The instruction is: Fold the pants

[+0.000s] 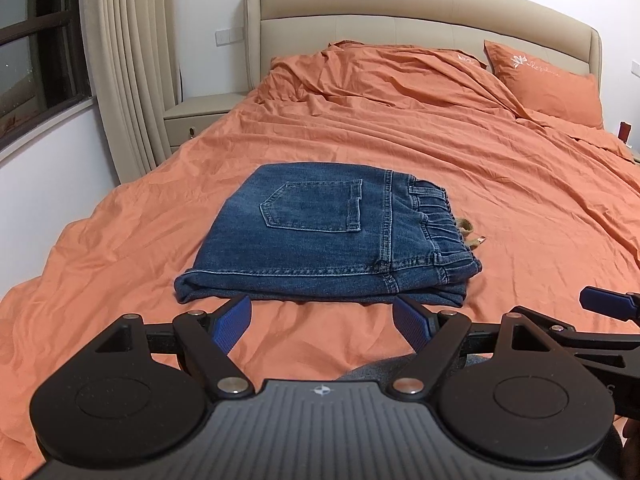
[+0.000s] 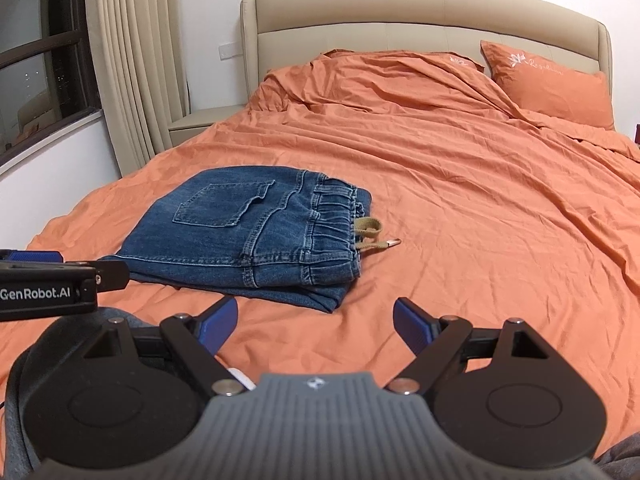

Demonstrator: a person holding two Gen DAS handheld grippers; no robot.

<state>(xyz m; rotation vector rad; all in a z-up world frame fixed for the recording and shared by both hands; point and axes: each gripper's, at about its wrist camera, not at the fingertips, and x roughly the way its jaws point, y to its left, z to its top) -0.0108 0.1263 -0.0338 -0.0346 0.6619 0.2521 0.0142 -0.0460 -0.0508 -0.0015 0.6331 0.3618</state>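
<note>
The pants (image 1: 324, 236) lay on the near middle of the bed (image 1: 460, 160), already folded into a compact, layered rectangle with the back pocket (image 1: 316, 208) facing up and the elastic waistband (image 1: 438, 224) turned to the right. A tan drawstring (image 2: 370, 234) stuck out from under the waistband onto the sheet. The nearest edge showed several stacked layers, fairly even, with the lowest layer poking out slightly at the right corner.

Both grippers sat pulled back at the foot of the bed, apart from the denim. The left gripper (image 1: 322, 320) had its jaws spread wide and held nothing; its blue pads sat just short of the pants' near edge. The right gripper (image 2: 316, 320) was likewise wide and empty, hovering over bare sheet to the right of the stack.

By the look of it, the folding itself was finished or nearly so. What remained was probably only tidying: tucking the drawstring back under, or nudging the protruding lower layer flush. That would call for a light pinch at the corner, so the stack was not dragged askew.

Beyond lay a rumpled duvet (image 1: 392, 76), a pillow (image 1: 548, 84) and the headboard (image 1: 400, 12).
</note>
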